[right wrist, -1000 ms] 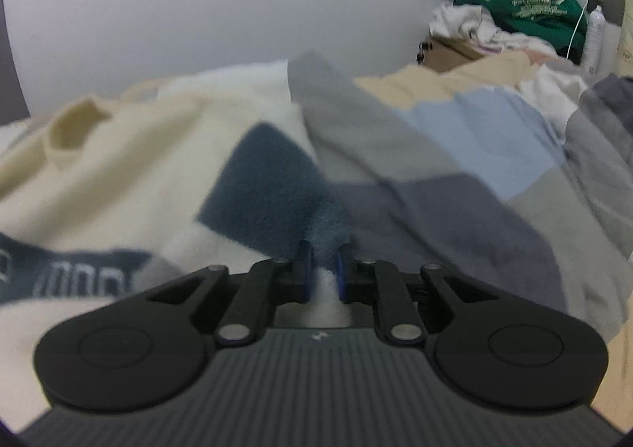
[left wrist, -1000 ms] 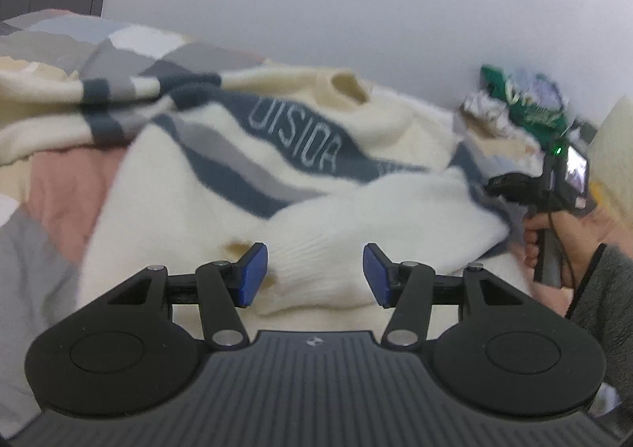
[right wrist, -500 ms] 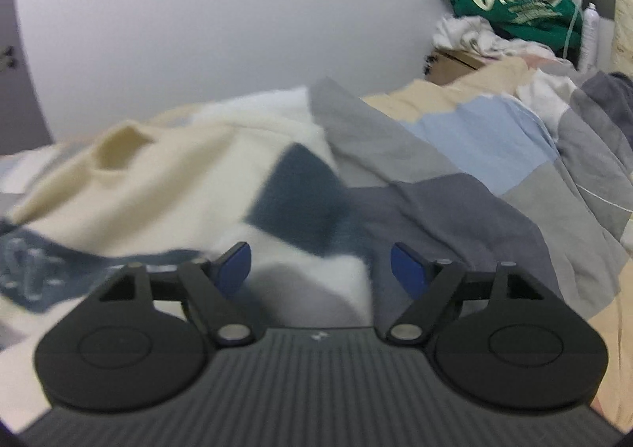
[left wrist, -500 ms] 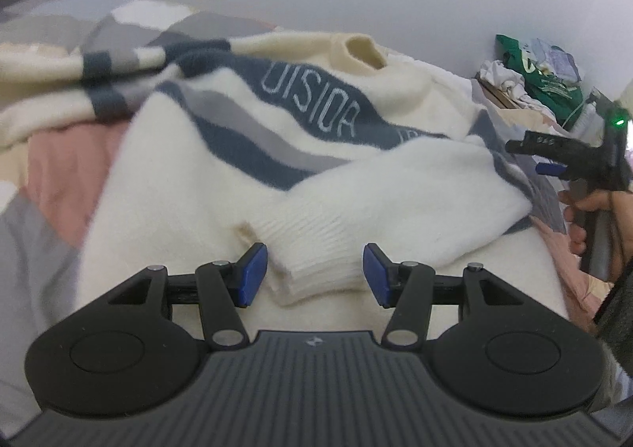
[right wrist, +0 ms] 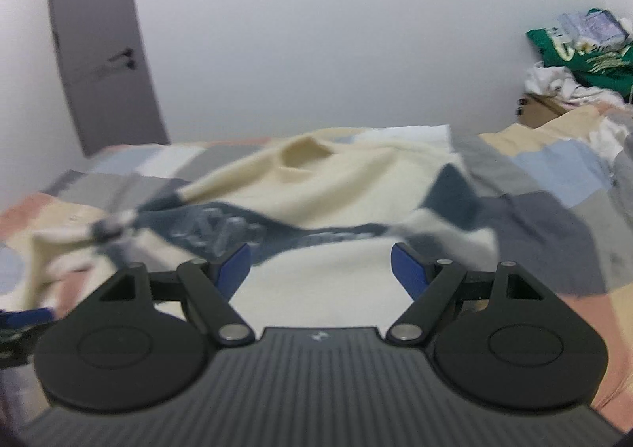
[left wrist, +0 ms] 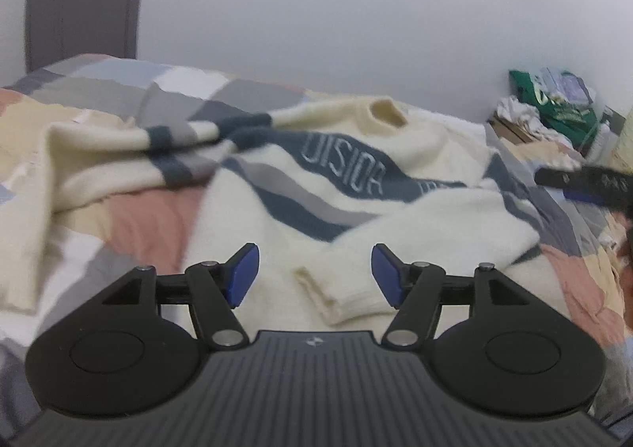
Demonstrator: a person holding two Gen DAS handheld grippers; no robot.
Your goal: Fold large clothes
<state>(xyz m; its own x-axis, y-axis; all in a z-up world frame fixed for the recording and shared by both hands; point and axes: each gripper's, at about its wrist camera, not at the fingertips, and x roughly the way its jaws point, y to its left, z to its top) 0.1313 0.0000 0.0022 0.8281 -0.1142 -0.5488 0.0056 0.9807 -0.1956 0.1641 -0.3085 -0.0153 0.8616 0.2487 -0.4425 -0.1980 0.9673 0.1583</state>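
Both grippers, left (left wrist: 314, 272) and right (right wrist: 320, 269), are held wide with nothing gripped; the left jaws have just been opening. The sweater (left wrist: 344, 185) is spread on the bed (left wrist: 150, 209), one sleeve (left wrist: 415, 249) folded across it.

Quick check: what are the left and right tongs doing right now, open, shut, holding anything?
Left tongs: open, just widened; sweater cuff lies between them, ungripped.
Right tongs: open, just released; holding nothing, above the sweater.
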